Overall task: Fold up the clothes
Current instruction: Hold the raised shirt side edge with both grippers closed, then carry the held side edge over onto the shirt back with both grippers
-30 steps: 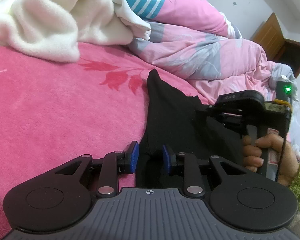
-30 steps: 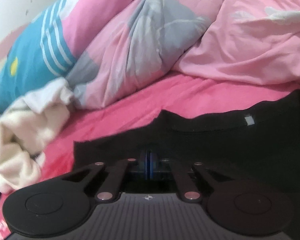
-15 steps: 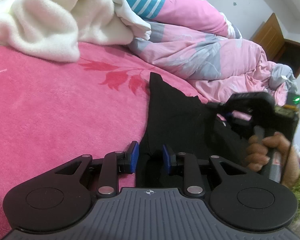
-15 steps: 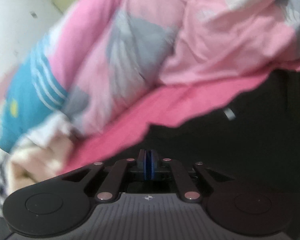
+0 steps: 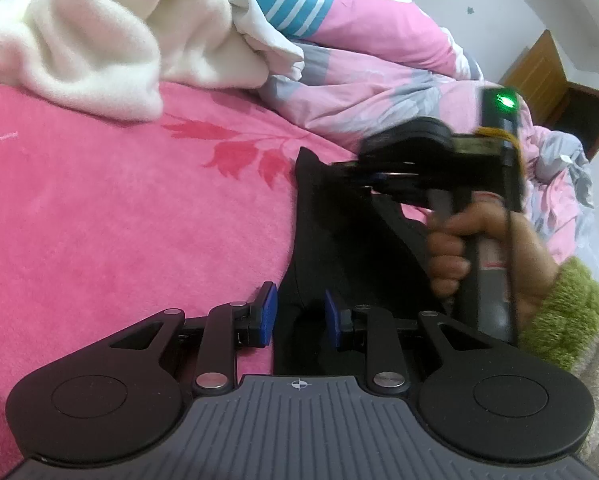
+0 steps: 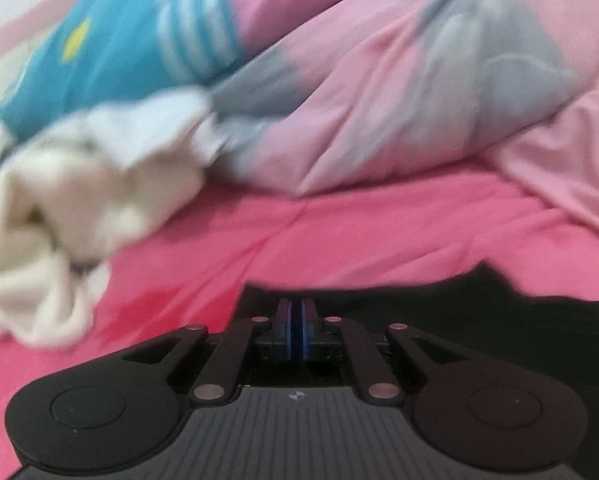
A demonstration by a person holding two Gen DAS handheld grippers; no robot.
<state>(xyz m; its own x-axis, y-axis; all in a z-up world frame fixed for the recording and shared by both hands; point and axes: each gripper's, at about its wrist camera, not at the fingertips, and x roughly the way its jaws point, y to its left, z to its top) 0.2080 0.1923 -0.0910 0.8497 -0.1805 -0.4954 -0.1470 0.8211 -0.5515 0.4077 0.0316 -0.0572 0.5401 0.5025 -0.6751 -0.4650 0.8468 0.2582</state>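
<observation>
A black garment lies on the pink bedspread. My left gripper is open, its blue pads on either side of the garment's near edge, low over the bed. My right gripper is shut on an edge of the black garment and holds it lifted above the rest of the cloth. In the right wrist view the right gripper has its pads pressed together on the black garment, whose edge stretches to the right.
A white fleece blanket is piled at the back left. A pink and grey duvet with a blue striped patch lies behind the garment. A wooden cabinet stands at the far right by the wall.
My right gripper has lifted the garment's edge and carried it up and to the left over the cloth. My left gripper has stayed still and open.
</observation>
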